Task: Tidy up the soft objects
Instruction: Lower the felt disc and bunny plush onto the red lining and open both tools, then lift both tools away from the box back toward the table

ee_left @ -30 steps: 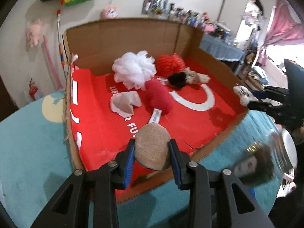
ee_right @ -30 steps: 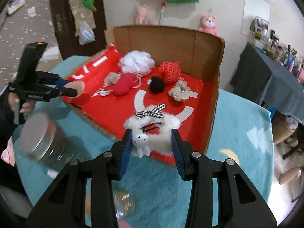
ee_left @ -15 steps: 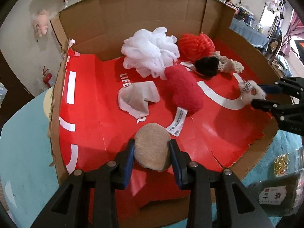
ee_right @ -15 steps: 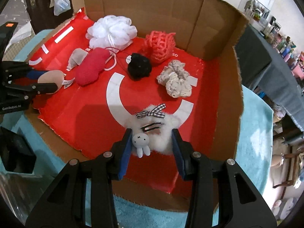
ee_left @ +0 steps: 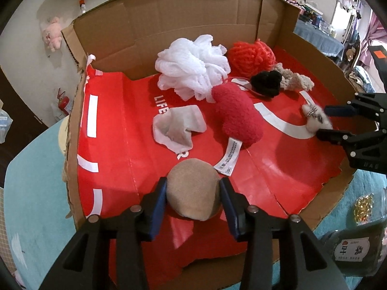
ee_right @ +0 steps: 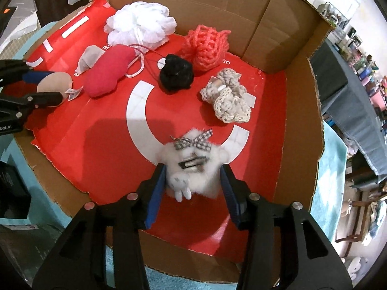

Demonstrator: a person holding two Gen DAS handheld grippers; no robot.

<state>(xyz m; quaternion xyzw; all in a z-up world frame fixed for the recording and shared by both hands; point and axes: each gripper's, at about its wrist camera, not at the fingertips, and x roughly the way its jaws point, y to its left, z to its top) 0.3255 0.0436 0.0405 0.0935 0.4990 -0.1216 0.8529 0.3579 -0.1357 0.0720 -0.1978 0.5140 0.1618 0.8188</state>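
My left gripper [ee_left: 193,199] is shut on a tan round puff [ee_left: 192,189], held low over the near left of the red-lined cardboard box [ee_left: 183,19]. My right gripper [ee_right: 193,181] is shut on a white fluffy hair clip with a checked bow [ee_right: 193,157], low over the box's near right floor; it also shows in the left wrist view [ee_left: 314,119]. On the box floor lie a white mesh pouf [ee_left: 191,62], a red plush [ee_left: 238,116], a red yarn ball [ee_left: 251,56], a black pompom [ee_left: 266,82], a beige crocheted piece [ee_right: 227,96] and a grey-white cloth [ee_left: 179,126].
The box sits on a teal mat [ee_left: 31,169]. A jar with a label [ee_left: 355,246] stands off the box's near right corner in the left wrist view. A dark box [ee_right: 12,188] sits left of the cardboard in the right wrist view.
Both grippers have moved forward from outside the box's front edge to over its red floor and lower, each still holding its item. The things in the box have not moved.
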